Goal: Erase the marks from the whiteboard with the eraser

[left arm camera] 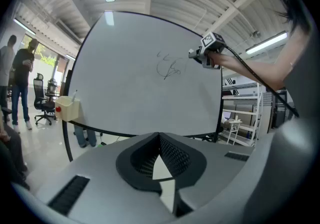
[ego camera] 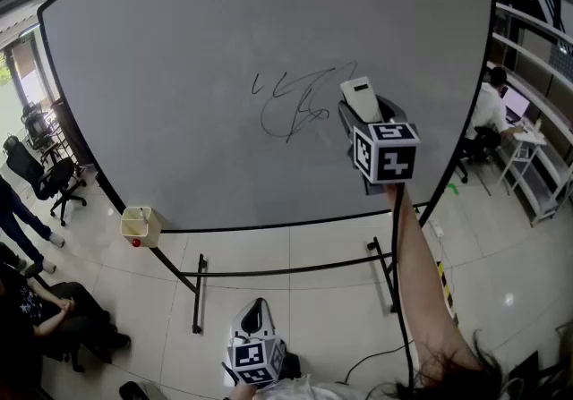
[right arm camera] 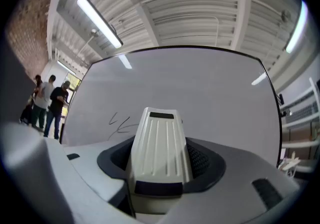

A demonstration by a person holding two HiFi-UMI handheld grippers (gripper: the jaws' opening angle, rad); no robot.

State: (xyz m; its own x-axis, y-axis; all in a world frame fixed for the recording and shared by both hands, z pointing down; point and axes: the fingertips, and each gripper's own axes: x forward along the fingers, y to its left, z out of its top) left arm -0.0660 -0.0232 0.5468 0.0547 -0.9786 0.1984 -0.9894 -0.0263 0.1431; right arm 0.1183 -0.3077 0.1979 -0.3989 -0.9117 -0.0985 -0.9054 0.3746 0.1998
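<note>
A white ribbed eraser is clamped between the jaws of the right gripper, with its narrow end pointed toward the whiteboard. Black marks are seen on the board just left of the eraser and are partly hidden by it. Whether the eraser touches the board cannot be told. People are seen standing beyond the board's left edge, below a lit ceiling lamp

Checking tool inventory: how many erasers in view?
1: eraser in the right gripper, beside the scribble on the whiteboard. The yellow box at its lower-left edge might hide more.
</note>
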